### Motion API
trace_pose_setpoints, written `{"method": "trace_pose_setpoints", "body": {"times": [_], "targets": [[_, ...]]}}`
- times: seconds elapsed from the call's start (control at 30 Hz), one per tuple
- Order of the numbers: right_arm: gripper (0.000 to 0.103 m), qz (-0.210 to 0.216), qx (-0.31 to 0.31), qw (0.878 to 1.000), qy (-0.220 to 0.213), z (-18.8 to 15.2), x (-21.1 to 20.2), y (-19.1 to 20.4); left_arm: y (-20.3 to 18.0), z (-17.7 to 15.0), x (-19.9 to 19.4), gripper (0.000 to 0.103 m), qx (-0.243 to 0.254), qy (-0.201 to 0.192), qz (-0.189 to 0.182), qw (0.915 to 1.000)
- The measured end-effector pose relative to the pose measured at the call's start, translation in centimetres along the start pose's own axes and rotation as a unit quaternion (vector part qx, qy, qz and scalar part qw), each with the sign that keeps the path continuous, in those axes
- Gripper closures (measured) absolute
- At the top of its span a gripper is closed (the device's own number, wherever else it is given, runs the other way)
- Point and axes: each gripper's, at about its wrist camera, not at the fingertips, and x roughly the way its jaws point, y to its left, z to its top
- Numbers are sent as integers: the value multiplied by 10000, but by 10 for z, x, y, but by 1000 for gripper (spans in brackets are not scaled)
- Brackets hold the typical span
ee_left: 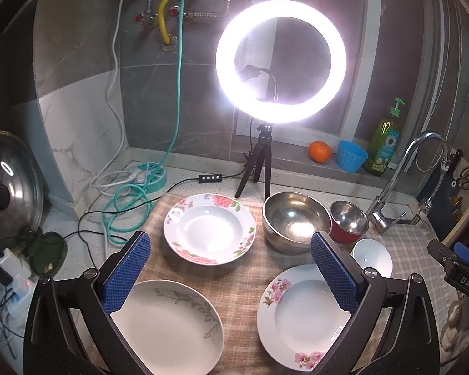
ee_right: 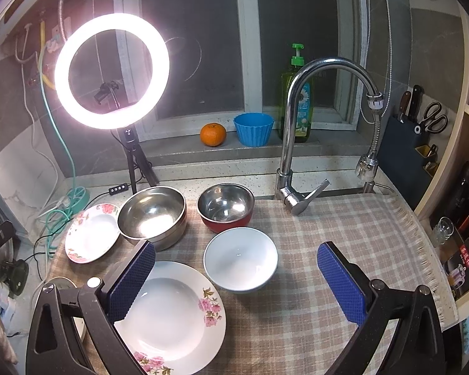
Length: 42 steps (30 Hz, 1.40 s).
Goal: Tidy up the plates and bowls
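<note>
On a checked cloth (ee_right: 328, 234) lie three plates and three bowls. A pink-flowered plate (ee_left: 209, 228) lies at the back, a grey-leaf plate (ee_left: 168, 325) front left, another pink-flowered plate (ee_left: 300, 315) (ee_right: 172, 315) front right. A large steel bowl (ee_left: 294, 218) (ee_right: 153, 212), a red steel-lined bowl (ee_left: 348, 222) (ee_right: 226, 206) and a white bowl (ee_left: 373, 256) (ee_right: 240, 259) stand behind. My left gripper (ee_left: 231, 250) is open and empty above the plates. My right gripper (ee_right: 236, 259) is open and empty, over the white bowl.
A lit ring light (ee_left: 281, 62) on a tripod stands behind the dishes. A faucet (ee_right: 297, 156) rises at the right by the sink. An orange (ee_right: 213, 134), blue cup (ee_right: 253, 128) and soap bottle (ee_right: 297, 106) sit on the sill. Cables (ee_left: 125, 206) and a pot lid (ee_left: 6, 184) lie left.
</note>
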Motion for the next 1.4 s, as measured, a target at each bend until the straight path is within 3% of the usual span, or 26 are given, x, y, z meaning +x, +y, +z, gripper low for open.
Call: {"method": "trace_pose_setpoints", "body": {"times": [1.4], "targets": [[1,-27,-51,10000,48,3,1,1,-5,-1,1,1,35,15,-53,10000]]}}
